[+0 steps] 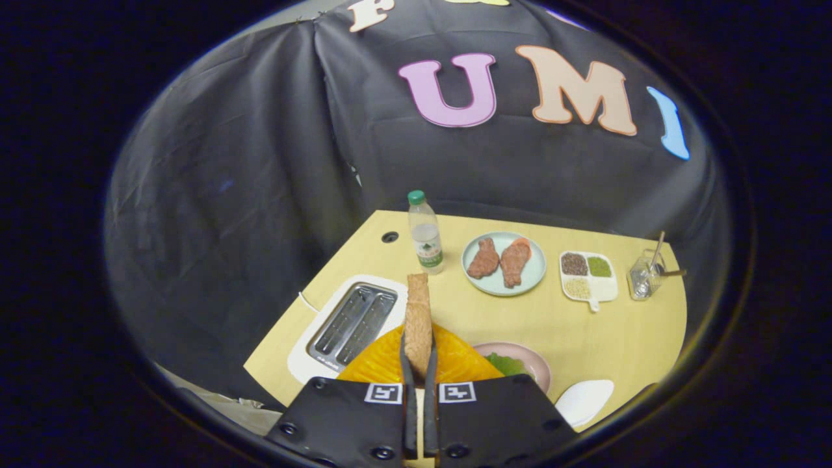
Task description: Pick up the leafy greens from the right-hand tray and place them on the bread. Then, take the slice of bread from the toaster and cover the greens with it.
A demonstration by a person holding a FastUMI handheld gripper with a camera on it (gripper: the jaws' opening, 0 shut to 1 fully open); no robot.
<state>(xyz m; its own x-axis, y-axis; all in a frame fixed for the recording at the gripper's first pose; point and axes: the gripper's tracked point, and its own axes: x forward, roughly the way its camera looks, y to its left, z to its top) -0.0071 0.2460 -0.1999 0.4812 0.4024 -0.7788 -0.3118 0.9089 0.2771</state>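
Between closed gripper fingers, bread slice (edge-on) points forward.

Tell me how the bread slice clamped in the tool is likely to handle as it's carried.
The tan, textured bread slice stands upright from the tool, which is shut on its lower edge, so it seems fairly stiff, not floppy. It looks thin, so probably light. Gripped only at one end, it may pivot or slip if swung quickly over the orange plate.

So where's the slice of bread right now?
In the gripper view, the slice of bread stands on edge, pinched between the gripper fingers, held up over the orange plate, with the toaster just to its left.
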